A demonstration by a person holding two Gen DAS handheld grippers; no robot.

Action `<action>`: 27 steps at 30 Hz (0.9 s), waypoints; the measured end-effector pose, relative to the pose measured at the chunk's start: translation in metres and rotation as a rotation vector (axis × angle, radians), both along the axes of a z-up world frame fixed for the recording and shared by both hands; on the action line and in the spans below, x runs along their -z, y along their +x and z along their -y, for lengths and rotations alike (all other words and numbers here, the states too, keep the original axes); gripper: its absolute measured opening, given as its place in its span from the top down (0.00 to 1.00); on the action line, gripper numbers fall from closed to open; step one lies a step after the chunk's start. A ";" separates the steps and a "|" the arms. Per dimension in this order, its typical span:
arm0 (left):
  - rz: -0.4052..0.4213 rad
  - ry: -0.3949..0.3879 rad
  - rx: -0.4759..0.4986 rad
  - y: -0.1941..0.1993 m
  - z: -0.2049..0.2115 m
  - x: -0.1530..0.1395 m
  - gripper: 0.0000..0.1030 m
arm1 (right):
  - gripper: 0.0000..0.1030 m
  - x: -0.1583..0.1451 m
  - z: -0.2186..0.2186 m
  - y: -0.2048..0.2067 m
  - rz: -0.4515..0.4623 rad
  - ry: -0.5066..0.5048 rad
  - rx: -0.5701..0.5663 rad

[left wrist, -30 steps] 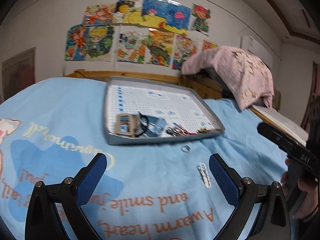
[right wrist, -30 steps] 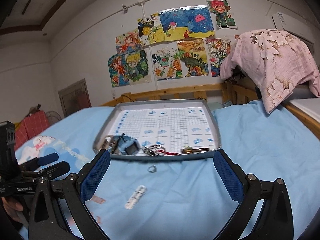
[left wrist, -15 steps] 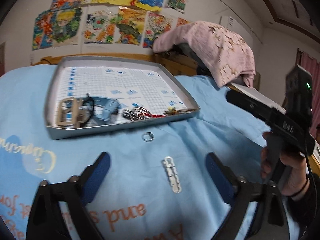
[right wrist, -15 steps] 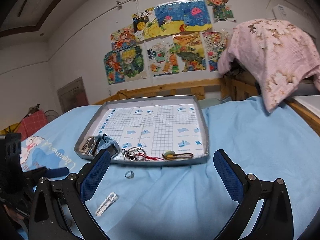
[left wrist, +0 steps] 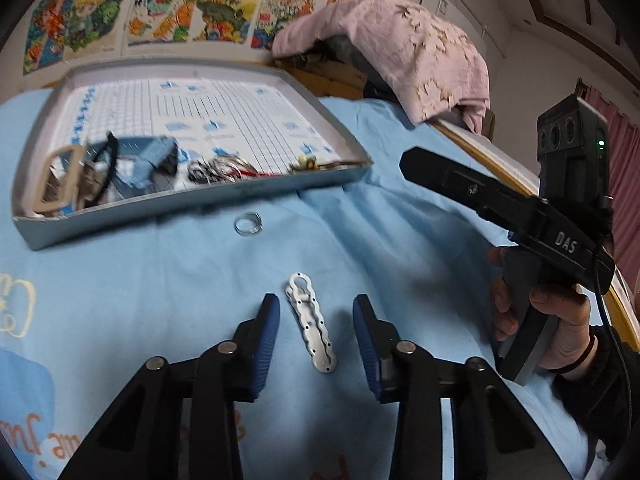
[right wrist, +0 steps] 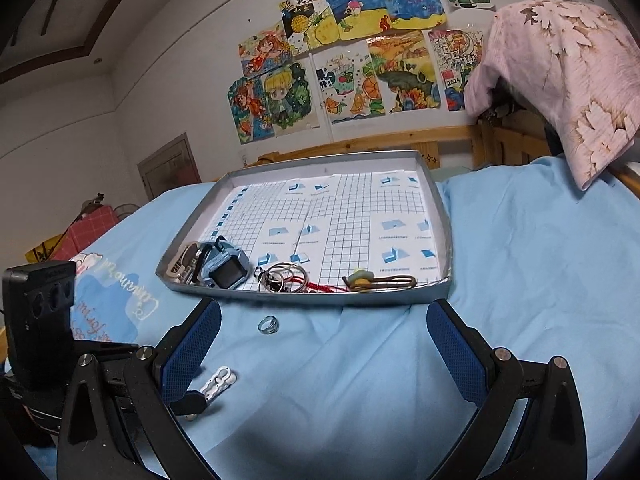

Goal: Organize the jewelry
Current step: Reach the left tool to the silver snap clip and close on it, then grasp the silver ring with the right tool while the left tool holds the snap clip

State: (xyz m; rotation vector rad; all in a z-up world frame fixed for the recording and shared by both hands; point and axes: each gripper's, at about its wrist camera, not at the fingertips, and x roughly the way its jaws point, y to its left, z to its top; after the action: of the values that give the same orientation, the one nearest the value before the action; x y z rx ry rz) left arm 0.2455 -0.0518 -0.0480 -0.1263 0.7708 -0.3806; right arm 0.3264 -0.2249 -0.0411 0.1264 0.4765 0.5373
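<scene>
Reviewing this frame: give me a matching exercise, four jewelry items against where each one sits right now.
Items:
1. white clip
2. ring
3. blue watch
4. key rings

Places:
A. in the tray, near left corner
B. on the sheet, between the left gripper fingers
C. in the tray, middle of near edge
D. on the sheet, just outside the tray

Pairs: 1-B, 2-D, 3-A, 4-C
</scene>
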 end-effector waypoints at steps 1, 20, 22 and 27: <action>-0.011 -0.002 0.001 0.002 0.000 0.002 0.76 | 0.02 0.001 -0.001 0.000 -0.001 -0.001 -0.003; -0.047 -0.078 -0.204 0.030 -0.037 0.014 0.88 | 0.35 0.028 -0.030 0.023 -0.124 -0.054 -0.055; -0.032 -0.091 -0.222 0.030 -0.043 0.014 0.88 | 0.42 0.033 -0.038 0.030 -0.159 -0.076 -0.076; -0.024 -0.103 -0.260 0.033 -0.052 0.015 0.88 | 0.45 0.036 -0.055 0.037 -0.176 -0.102 -0.104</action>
State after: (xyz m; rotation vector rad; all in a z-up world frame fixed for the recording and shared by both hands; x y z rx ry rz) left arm 0.2785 -0.0001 -0.0632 -0.3247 0.7478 -0.1723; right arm 0.3638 -0.1700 -0.0768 0.0513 0.6843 0.6052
